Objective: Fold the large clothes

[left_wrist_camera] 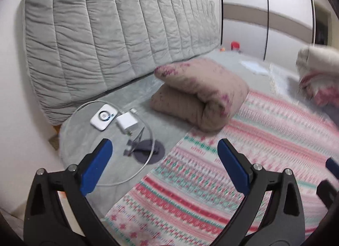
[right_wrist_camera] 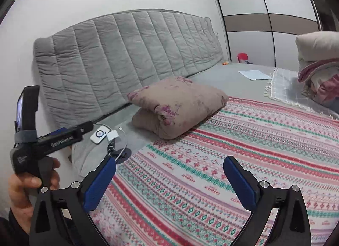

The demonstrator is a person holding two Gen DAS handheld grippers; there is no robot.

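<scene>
Left gripper point(left_wrist_camera: 164, 157): jaws wide apart, nothing between them; hangs over the near edge of the bed, pointing down and forward.
Right gripper point(right_wrist_camera: 169, 174): jaws equally wide, empty; hangs above the striped cloth point(right_wrist_camera: 243, 150), just right of the left gripper.
Hand point(right_wrist_camera: 27, 184): wraps the left gripper's handle at the left rim of the right view.
Striped cloth: the likely task item; spread flat across the bed with its near edge below both grippers. Flat spread leaves edges and corners free to pinch.
Step (judged): no fold visible in the cloth; both grippers appear placed for a first pinch along the near edge.
Pillow point(right_wrist_camera: 175, 108): folded double, lying on the cloth's far left corner; would probably hinder a fold from that side.
Charger point(left_wrist_camera: 127, 122) and cable point(left_wrist_camera: 146, 161): on bare sheet left of the cloth, apart from it; snag risk if the left gripper sweeps low.
Headboard point(right_wrist_camera: 127, 55): grey, quilted, against the wall.
Pile point(right_wrist_camera: 317, 66): folded bedding, far right, off the cloth.
</scene>
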